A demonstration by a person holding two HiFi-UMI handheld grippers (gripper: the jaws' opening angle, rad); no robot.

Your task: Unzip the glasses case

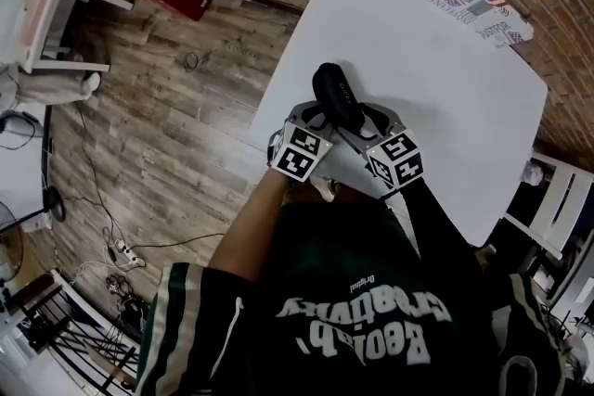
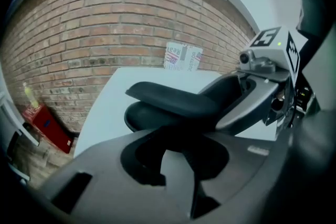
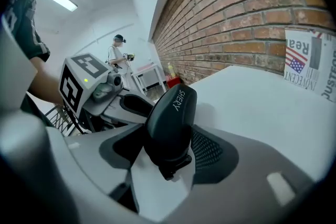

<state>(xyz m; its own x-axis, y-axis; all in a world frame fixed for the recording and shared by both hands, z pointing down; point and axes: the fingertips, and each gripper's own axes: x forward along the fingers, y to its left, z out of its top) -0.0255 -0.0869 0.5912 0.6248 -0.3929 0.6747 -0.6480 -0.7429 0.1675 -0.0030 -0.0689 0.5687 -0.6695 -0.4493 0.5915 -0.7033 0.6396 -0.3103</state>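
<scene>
Between the jaws of the right gripper [image 3: 169, 165] stands the glasses case [image 3: 170, 118], 1 rounded end down in the gap with a small tab jutting from it. The 2 jaws stand fairly wide and close on its flanks. That hold seems meant to anchor the shell clear of the white table [image 1: 436, 60], which spreads ahead of and below both sets of jaws, while the other tool works the zip. The left gripper [image 2: 181, 168] meets the case from the opposite side, so the 2 tools face each other across it. Its jaws are drawn to a slim slit just under the case's near edge, a spacing that would suit a thin zipper pull, though whether the pads actually pinch anything cannot be made out under the dark shell. From that side the case looks split into a flatter upper half over a rounder lower one, with shadow between, so the zip is probably part open already. The case is a matte black oblong with softly curved ends, smooth and stiff-looking, with pale lettering along 1 face. Both grippers are moulded grey plastic with scooped hollows, and the right one shows a dotted, grippy-looking pad [image 3: 210, 148] beside the case. Beyond the left jaws stand a rough red brick wall [image 2: 105, 23] and a printed packet [image 2: 184, 56].
</scene>
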